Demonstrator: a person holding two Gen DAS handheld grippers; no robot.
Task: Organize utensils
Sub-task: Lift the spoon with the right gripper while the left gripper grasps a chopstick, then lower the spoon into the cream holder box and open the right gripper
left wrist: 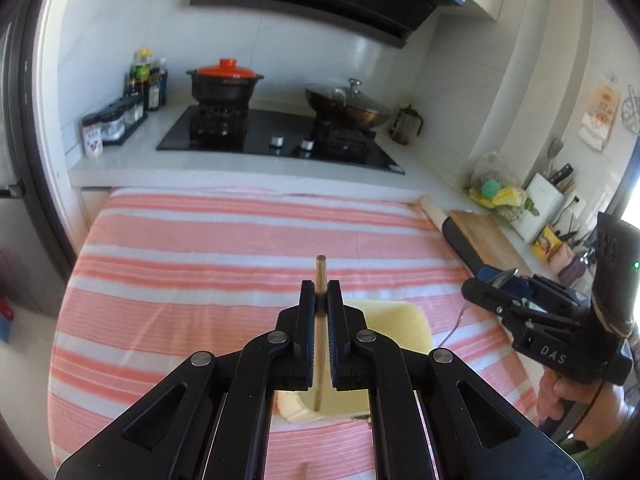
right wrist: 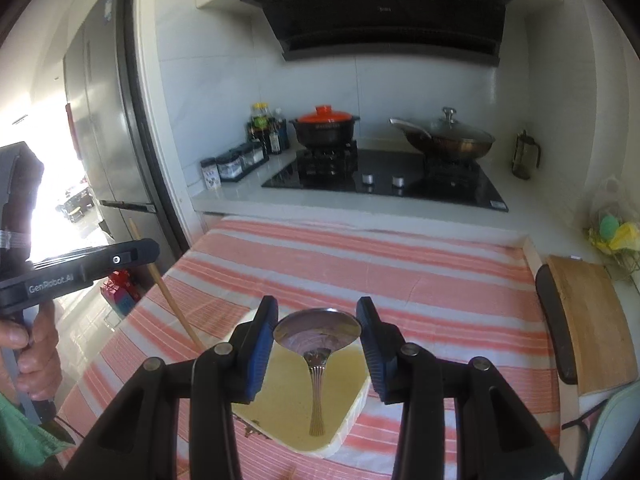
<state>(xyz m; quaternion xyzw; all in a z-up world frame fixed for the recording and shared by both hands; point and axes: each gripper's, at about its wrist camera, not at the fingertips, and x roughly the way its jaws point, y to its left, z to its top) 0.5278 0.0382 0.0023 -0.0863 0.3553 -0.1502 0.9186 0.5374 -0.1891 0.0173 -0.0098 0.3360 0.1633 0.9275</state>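
Note:
My left gripper (left wrist: 320, 286) is shut on a wooden chopstick (left wrist: 319, 332), held above a pale yellow tray (left wrist: 404, 326) on the striped cloth. The chopstick also shows in the right wrist view (right wrist: 176, 304), slanting under the left gripper body (right wrist: 80, 270). My right gripper (right wrist: 318, 308) is open, its blue pads on either side of a metal spoon (right wrist: 318, 346) that lies in the yellow tray (right wrist: 352, 412), bowl pointing away. The right gripper shows at the right of the left wrist view (left wrist: 480, 286).
A pink and white striped cloth (left wrist: 240, 240) covers the table. Behind it is a hob (left wrist: 280, 136) with an orange-lidded pot (left wrist: 224, 80) and a lidded wok (left wrist: 348, 104). A wooden cutting board (right wrist: 592, 320) lies at the right. A fridge (right wrist: 104, 140) stands left.

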